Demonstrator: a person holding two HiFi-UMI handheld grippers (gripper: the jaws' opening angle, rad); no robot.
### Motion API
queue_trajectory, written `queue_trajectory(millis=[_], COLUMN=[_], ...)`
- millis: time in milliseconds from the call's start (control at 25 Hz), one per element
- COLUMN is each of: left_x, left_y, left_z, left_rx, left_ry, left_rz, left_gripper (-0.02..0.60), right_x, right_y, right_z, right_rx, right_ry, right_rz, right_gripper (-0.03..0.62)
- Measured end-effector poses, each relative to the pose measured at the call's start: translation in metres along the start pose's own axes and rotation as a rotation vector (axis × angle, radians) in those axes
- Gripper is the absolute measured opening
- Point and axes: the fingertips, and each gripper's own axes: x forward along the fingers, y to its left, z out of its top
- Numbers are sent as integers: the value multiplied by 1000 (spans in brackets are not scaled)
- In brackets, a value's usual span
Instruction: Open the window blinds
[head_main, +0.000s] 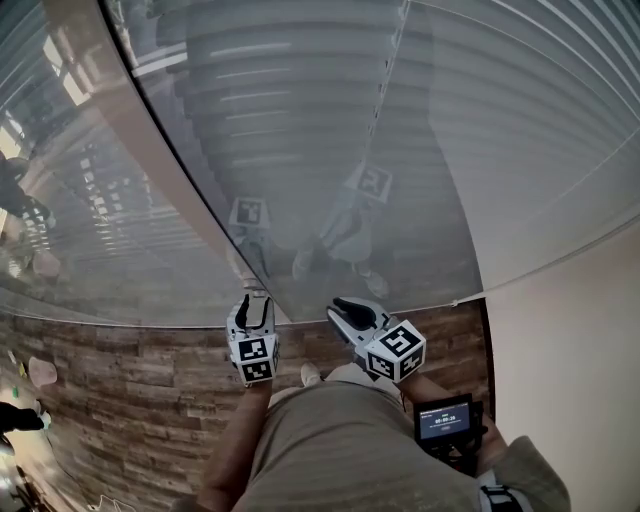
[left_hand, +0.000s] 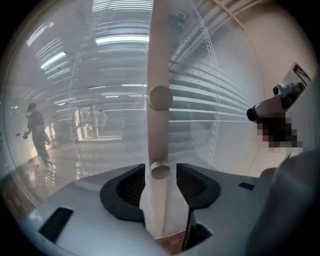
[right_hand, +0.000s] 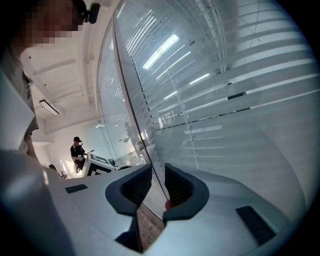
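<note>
The slatted window blinds (head_main: 300, 120) hang behind a glass wall; in the left gripper view the blinds (left_hand: 210, 100) show with their slats partly turned. A pale upright strip (left_hand: 159, 50) on the glass carries two round knobs, an upper knob (left_hand: 160, 97) and a lower knob (left_hand: 160, 170). My left gripper (left_hand: 160, 177) (head_main: 252, 303) is open, its pads on either side of the lower knob without touching it. My right gripper (right_hand: 158, 182) (head_main: 345, 308) is beside it, low at the glass, its jaws slightly apart with a thin dark line running between them; nothing is gripped.
Wood-plank floor (head_main: 120, 400) lies below the glass, and a cream wall (head_main: 570, 330) stands at the right. A small screen device (head_main: 445, 420) hangs at my right hip. A person (right_hand: 77, 150) stands beyond the glass.
</note>
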Motion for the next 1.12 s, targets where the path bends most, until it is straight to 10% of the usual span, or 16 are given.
queue_trajectory(millis=[280, 760, 1120], left_x=[9, 12, 12], left_y=[2, 13, 8], left_z=[-1, 0, -14], left_rx=[-16, -472, -592], left_ry=[11, -5, -19], left_rz=[29, -112, -173], left_gripper=[140, 135, 135], right_x=[-3, -3, -4], right_y=[4, 1, -1], right_z=[-9, -7, -20], right_rx=[12, 19, 25], right_ry=[8, 10, 3], right_rz=[0, -9, -6], right_gripper=[89, 89, 89])
